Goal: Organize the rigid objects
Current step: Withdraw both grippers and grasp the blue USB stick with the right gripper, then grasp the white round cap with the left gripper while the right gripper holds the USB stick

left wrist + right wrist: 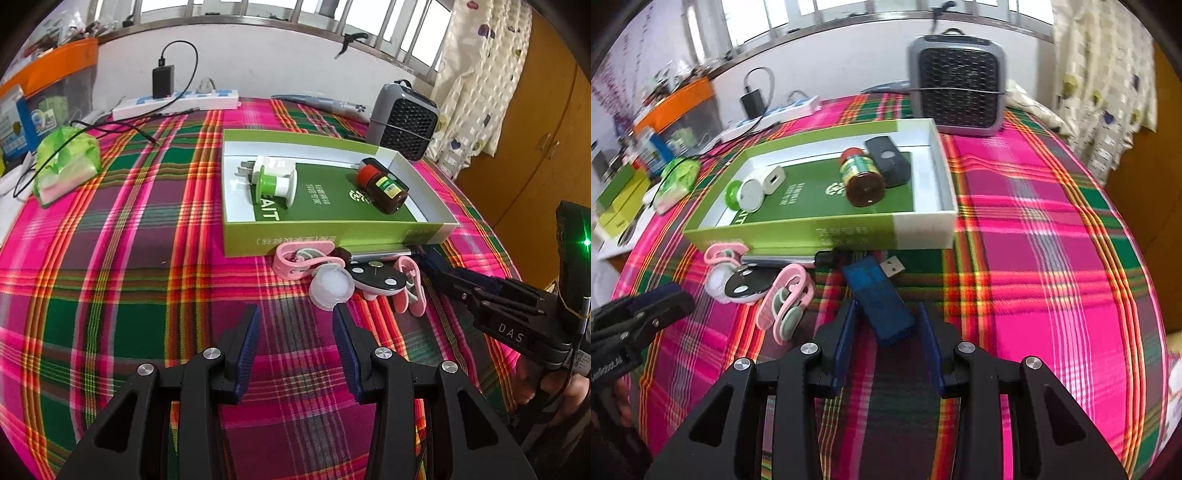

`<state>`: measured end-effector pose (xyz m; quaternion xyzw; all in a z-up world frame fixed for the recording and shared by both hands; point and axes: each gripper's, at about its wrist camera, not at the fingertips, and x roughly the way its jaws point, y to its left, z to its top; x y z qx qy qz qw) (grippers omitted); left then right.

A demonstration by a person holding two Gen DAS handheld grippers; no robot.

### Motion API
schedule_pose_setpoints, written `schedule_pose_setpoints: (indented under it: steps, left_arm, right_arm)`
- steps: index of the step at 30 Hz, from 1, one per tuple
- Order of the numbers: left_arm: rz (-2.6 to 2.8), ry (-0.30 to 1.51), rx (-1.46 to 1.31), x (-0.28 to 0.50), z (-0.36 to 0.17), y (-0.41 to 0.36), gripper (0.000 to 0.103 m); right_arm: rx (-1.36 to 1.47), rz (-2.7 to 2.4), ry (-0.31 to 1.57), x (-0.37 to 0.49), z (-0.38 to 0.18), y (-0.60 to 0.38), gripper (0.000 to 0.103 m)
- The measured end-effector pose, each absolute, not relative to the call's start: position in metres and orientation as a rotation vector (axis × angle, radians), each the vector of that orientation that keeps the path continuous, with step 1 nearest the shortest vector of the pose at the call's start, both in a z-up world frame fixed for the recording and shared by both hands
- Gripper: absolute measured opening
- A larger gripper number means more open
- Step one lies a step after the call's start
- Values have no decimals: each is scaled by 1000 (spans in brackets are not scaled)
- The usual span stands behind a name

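Left wrist view: our left gripper (295, 325) hangs open and empty; the green box (332, 236) at twelve o'clock already holds a plug adapter (271, 168) and brown bottle (384, 186).

Right wrist view: our right gripper (886, 325) straddles the blue USB stick (879, 299), jaws apart, grip uncertain; pink clips (785, 299) at ten o'clock remain outside.

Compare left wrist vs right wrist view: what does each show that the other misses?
Left wrist only: the round white cap face-on, just ahead of the open left gripper.
Right wrist only: the blue USB stick lying between the right gripper fingers, and a black device in the box behind the bottle.
Both: green box, brown bottle, white plug adapter, pink clips.
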<state>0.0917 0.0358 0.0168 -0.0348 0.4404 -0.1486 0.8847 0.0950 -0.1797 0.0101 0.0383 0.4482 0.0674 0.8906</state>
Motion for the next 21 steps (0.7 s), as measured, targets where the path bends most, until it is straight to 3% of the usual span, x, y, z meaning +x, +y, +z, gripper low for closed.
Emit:
schedule_pose_setpoints:
  steps: [13, 17, 21]
  left_arm:
    - [-284, 939, -27, 99, 16, 13, 39]
    - [-269, 947, -19, 101, 14, 7, 39]
    - [-257, 952, -12, 102, 14, 3, 40]
  right_arm:
    - [10, 284, 921, 101, 8, -183, 36]
    - [1, 305, 920, 101, 8, -186, 24]
    - [6, 333, 919, 101, 8, -190, 24]
